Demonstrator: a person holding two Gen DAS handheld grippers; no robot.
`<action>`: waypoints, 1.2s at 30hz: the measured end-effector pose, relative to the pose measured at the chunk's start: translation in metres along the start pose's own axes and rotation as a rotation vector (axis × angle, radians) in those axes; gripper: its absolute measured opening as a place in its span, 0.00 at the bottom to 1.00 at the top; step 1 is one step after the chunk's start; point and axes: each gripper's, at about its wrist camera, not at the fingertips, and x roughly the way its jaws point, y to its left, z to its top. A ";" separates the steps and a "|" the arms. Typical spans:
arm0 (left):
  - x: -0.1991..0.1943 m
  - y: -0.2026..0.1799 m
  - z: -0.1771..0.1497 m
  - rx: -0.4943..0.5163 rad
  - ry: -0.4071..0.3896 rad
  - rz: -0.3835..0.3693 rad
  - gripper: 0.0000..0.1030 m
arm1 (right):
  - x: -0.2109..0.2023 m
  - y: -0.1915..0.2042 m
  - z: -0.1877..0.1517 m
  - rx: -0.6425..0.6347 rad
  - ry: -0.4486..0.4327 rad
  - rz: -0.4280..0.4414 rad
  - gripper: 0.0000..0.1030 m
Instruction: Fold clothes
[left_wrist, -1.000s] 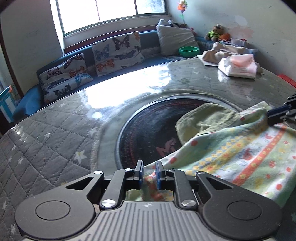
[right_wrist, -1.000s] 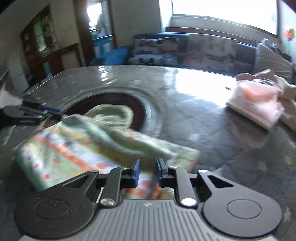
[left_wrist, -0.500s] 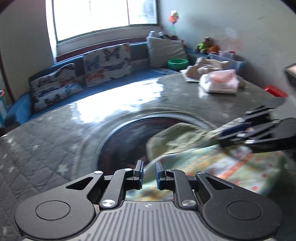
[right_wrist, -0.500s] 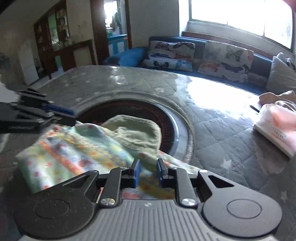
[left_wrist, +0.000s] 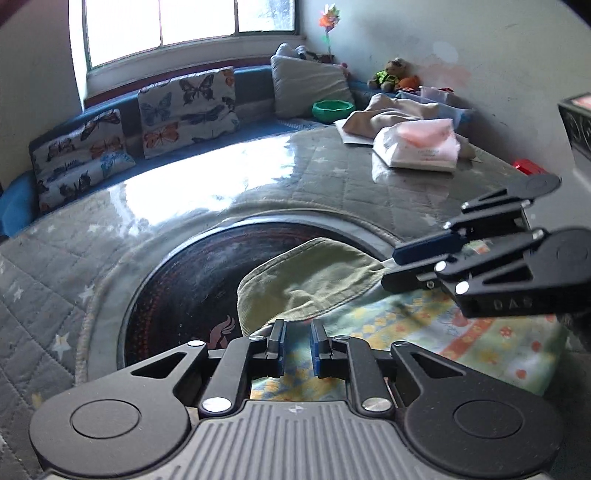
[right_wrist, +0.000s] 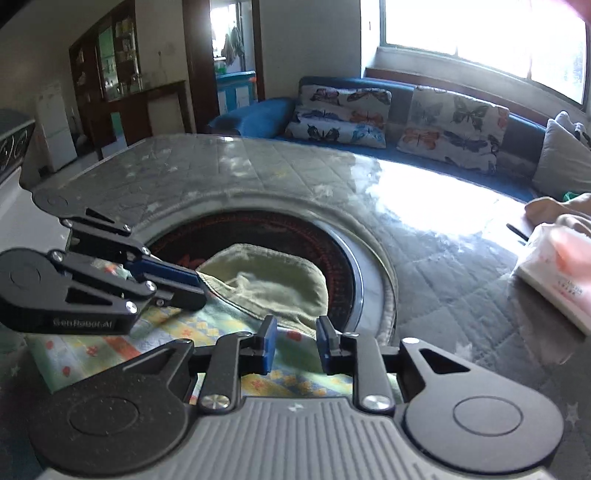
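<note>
On quilted table (left_wrist: 332, 184), garment (left_wrist: 480, 343) lies at round inset's (left_wrist: 184, 280) 5 o'clock edge, olive lining up. Left gripper (left_wrist: 297, 349) parted, nothing between fingers; right gripper (right_wrist: 293, 341) released wider, above the cloth.

round quilted grey table (left_wrist: 332, 184), patterned garment (left_wrist: 480, 343) across its dark centre disc (left_wrist: 184, 280), folded pink clothes (left_wrist: 421, 147) at far edge

The garment (left_wrist: 424, 328) lies on the bench (left_wrist: 184, 221), partly over its round inset (left_wrist: 177, 295). A folded stack (left_wrist: 421, 147) sits far right, before the cushions (left_wrist: 188, 107) on the sofa (left_wrist: 258, 122) behind.
</note>
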 end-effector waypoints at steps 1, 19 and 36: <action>0.000 0.002 0.000 -0.011 0.000 -0.004 0.16 | 0.001 -0.001 0.000 0.005 0.001 -0.004 0.22; -0.079 -0.041 -0.043 0.014 -0.077 -0.073 0.16 | -0.052 0.077 -0.030 -0.172 -0.036 0.110 0.22; -0.075 -0.040 -0.070 -0.047 -0.043 -0.056 0.17 | -0.068 0.088 -0.058 -0.188 -0.042 0.066 0.22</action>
